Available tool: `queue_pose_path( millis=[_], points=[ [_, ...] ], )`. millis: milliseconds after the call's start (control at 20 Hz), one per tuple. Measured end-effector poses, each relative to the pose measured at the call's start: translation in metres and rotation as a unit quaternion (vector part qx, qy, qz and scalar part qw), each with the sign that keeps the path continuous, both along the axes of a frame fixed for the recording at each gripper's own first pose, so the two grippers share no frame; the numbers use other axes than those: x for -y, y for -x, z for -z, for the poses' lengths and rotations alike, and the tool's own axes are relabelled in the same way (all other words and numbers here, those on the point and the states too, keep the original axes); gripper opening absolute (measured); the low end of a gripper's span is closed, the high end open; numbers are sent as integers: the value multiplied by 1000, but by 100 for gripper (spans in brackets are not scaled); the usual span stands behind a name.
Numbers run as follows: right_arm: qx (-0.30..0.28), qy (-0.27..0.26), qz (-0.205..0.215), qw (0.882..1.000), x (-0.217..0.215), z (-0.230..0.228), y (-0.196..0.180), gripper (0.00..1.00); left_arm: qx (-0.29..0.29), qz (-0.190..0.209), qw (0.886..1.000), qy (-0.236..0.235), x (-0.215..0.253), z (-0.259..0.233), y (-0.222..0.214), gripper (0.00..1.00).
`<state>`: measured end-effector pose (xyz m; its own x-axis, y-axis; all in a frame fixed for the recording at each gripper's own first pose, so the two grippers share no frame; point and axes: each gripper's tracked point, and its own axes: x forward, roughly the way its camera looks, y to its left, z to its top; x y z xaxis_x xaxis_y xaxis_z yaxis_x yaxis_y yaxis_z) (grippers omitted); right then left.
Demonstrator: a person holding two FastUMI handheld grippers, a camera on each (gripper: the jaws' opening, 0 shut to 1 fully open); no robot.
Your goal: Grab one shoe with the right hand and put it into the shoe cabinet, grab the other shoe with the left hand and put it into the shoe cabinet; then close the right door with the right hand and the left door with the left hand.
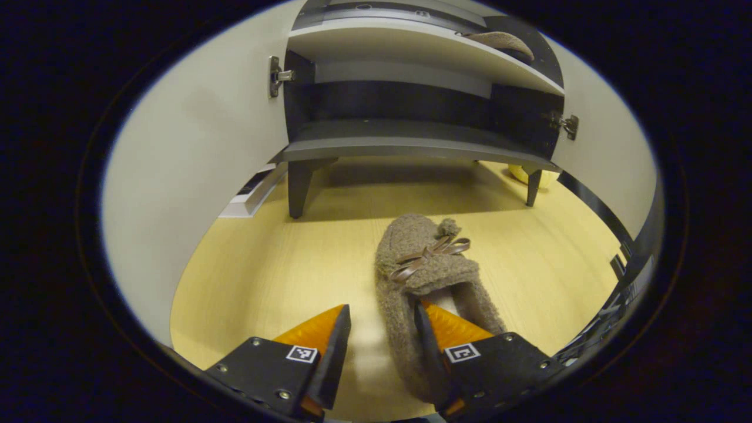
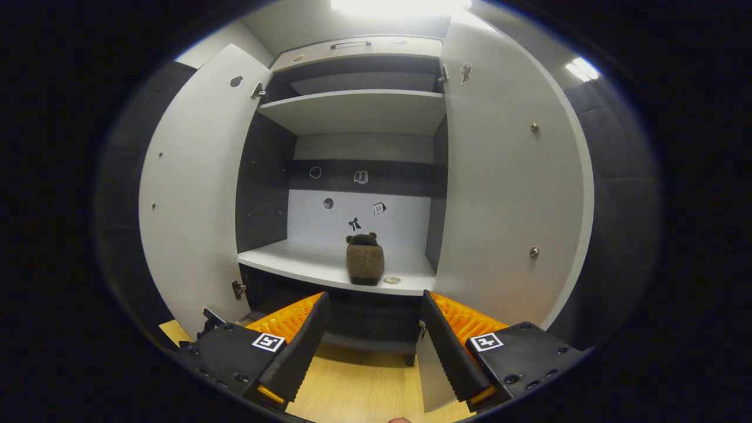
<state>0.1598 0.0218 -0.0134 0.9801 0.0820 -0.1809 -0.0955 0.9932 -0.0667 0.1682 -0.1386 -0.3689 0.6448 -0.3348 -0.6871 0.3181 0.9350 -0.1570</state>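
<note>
My left gripper [image 1: 382,335] is low over the light wooden floor [image 1: 264,270], jaws spread apart. A fuzzy brown slipper [image 1: 420,258] with a small ribbon bow [image 1: 429,255] lies on the floor with its toe toward the shoe cabinet [image 1: 411,141]. One of my fingers sits inside the slipper's heel opening; the other is out over bare floor to the side of it, clear of the fabric. So nothing is clamped.

Ahead in the left gripper view, the cabinet stands on dark legs [image 1: 299,188] with both doors swung wide. The left door [image 1: 194,153] fills the near side, a metal hinge [image 1: 276,76] showing at its edge. On the shelf above I see part of the second slipper [image 1: 502,42].

My right gripper [image 2: 373,346] is held up in front of the open cabinet [image 2: 358,176], fingers wide apart with nothing between them. In the right gripper view, the placed slipper [image 2: 365,258] sits upright on the white lower shelf [image 2: 294,261], toward the front edge, heel end facing me. Small stickers [image 2: 355,224] dot the back panel behind it. The right door [image 2: 505,194] and the opposite door [image 2: 194,194] both stand open. An upper shelf [image 2: 352,108] is bare.
</note>
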Motion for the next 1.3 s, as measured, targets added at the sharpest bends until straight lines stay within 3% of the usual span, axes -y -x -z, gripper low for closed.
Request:
queue_pose_path(
  millis=[150,350,500,550,700,1300],
  points=[
    [-6,-3,-3,1000,0,0,5,98,-7,25,1000,-6,13,10,4,35],
    [-6,-2,-3,1000,0,-2,12,96,23,21,999,-43,8,-4,-6,5],
    [-9,-4,-4,1000,-1,0,13,96,26,7,999,-32,9,-16,-9,1],
    [-11,-5,-4,1000,-1,1,14,98,30,3,999,-28,7,-22,-11,7],
    [-13,-8,-5,1000,-3,4,13,98,47,0,999,-22,5,-44,-15,1],
    [-17,-21,-22,999,-8,7,10,98,162,-9,985,58,11,-191,-32,1]
  ],
)
